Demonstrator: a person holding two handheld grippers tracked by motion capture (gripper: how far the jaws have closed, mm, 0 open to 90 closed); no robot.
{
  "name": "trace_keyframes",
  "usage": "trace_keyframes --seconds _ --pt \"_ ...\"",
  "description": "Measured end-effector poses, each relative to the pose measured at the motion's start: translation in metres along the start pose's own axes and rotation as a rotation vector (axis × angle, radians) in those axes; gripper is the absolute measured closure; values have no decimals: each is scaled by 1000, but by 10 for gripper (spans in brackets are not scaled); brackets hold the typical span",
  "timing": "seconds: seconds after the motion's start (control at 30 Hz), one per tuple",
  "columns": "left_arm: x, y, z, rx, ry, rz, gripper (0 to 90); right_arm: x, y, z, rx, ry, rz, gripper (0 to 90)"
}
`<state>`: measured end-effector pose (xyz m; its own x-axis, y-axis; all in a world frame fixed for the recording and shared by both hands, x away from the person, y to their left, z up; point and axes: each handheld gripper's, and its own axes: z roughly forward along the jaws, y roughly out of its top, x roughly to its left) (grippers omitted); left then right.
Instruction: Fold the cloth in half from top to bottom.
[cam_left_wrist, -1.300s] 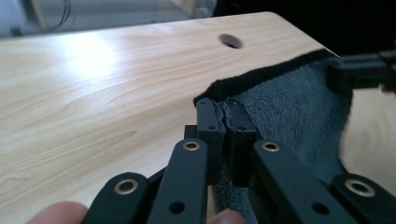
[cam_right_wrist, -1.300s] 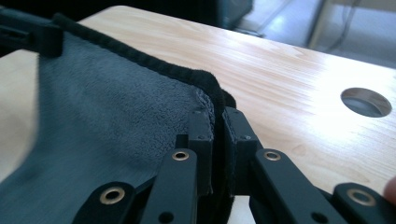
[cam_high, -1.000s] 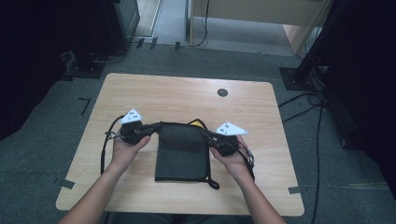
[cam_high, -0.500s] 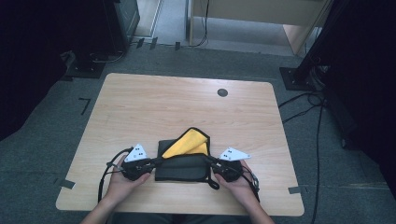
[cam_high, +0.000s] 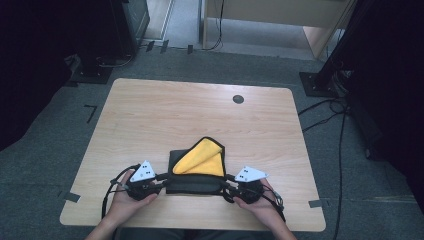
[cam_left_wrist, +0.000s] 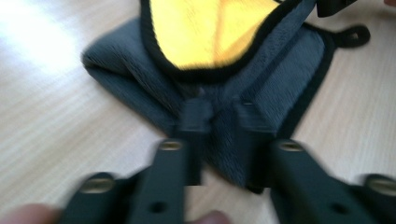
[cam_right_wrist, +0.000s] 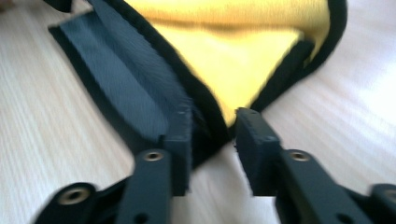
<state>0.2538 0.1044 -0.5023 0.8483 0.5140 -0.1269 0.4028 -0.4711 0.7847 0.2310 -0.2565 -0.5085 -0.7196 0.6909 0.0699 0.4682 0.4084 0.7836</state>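
cloth (cam_high: 196, 172) grey, yellow inside, no legible label | left tool (cam_left_wrist: 219, 116) pinching it | right tool (cam_right_wrist: 212, 130) pinching it

A pale wooden table (cam_high: 150, 115) stands on grey carpet (cam_high: 45, 140), with dark stands and cables around it

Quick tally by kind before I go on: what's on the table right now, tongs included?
Cloths, grey outside and yellow inside: 1, the cloth
Tongs: 2, the left tongs and the right tongs, one at each end of the cloth's near edge
Round dark spot on the table: 1, the dark spot
Total: 4
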Motion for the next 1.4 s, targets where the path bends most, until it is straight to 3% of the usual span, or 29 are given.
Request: trace_keyframes --seconds 0.1,0.13,0.17,0.23,0.37,0.43,0.47,0.53,0.67,0.77,0.9,1.0,1.17,1.27,1.4 --pt "4 1 -9 -43 -69 -39 527 -6 -3 -12 -28 40 46 575" --pt "7 3 -13 -68 -81 -70 504 -8 -2 -16 -48 49 59 567" --pt "9 6 -14 -82 -74 -90 487 -11 0 -22 -75 59 81 566" --pt "13 12 -14 -111 -67 -133 457 -14 6 -26 -97 29 101 560" --pt "16 24 0 -117 9 -256 439 -14 17 -11 -87 -25 138 490" --pt "13 26 9 -74 62 -281 427 -8 19 2 -60 -67 147 388" --pt "11 26 13 -47 90 -280 409 -6 19 8 -35 -103 144 341" --pt "9 24 16 -12 100 -272 403 -2 17 18 8 -130 138 295" --pt "0 18 14 29 111 -224 403 2 10 17 57 -113 110 271" --pt "-5 11 14 62 128 -180 400 -3 13 10 31 -104 131 264" --pt "-5 3 18 73 121 -185 393 -16 41 5 -75 -110 147 315" --pt "-4 1 18 72 118 -185 391 -28 68 16 -107 -93 160 388" --pt "-5 -2 18 55 113 -192 393 -42 101 49 -84 -69 131 552" --pt "-7 -3 18 51 121 -182 397 -51 114 67 -57 -51 147 590" --pt "-8 -5 18 45 125 -181 400 -61 119 81 -27 -30 172 568"
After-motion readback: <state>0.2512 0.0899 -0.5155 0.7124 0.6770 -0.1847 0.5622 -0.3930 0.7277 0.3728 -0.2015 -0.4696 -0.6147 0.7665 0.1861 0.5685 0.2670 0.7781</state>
